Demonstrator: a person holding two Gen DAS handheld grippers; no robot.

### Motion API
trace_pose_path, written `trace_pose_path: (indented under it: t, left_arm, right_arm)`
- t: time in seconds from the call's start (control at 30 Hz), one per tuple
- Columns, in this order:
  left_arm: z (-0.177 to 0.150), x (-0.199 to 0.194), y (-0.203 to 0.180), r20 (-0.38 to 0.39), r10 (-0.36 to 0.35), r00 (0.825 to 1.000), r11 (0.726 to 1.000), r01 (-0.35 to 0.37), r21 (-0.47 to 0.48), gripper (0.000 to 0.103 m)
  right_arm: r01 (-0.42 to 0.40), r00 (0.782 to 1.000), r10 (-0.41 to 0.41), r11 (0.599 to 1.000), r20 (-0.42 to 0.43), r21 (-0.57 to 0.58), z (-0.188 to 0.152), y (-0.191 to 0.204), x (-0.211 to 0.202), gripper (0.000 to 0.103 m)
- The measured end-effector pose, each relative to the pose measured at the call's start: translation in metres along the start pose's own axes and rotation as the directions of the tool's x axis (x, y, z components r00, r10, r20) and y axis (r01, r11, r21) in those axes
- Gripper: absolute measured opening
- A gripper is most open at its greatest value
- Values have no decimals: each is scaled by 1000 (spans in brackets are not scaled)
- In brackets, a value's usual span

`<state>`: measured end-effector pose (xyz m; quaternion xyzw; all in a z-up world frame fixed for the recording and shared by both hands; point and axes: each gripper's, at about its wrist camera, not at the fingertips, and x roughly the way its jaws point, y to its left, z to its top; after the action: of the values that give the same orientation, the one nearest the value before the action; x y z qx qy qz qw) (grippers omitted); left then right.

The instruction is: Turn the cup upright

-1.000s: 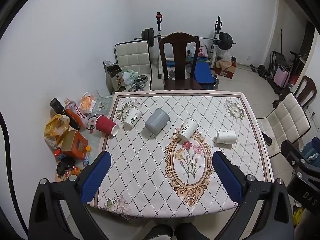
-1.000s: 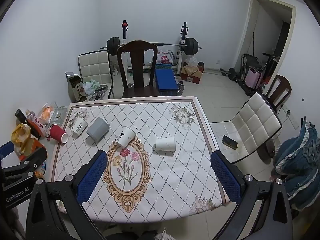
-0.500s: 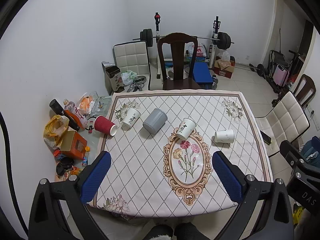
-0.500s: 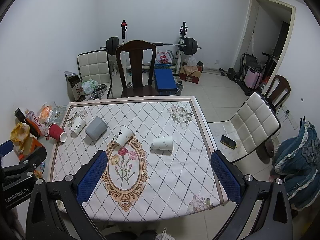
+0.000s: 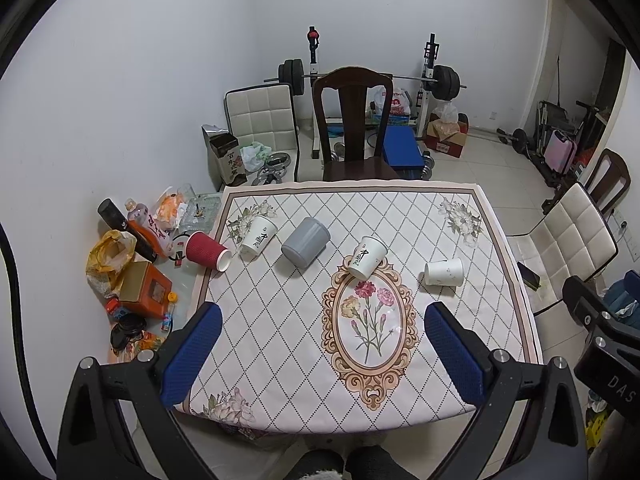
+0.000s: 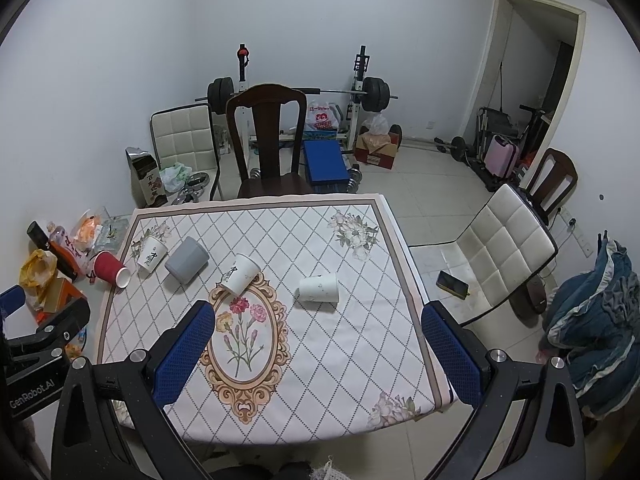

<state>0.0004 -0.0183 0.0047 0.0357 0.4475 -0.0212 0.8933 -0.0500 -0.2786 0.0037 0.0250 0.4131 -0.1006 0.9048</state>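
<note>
Left wrist view shows five cups on their sides on the table: a red cup overhanging the left edge, a white cup and a grey cup just beside it, a printed cup at mid-table, and a plain cup toward the right edge. We hold the left gripper and right gripper high above the near edge, both spread wide and empty. We judge no cup chosen yet; next we must descend and straddle one cup's wall.
</note>
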Motion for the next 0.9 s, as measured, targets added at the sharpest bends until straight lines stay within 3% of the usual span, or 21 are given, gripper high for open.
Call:
trace_pose_path:
  t: [0.9]
  left_arm:
    - [-2, -1, -3, 2, -7, 1000, 1000, 7, -2, 103]
  right_arm:
    - [-3, 1000, 3, 1000, 9, -5, 1, -5, -2, 103]
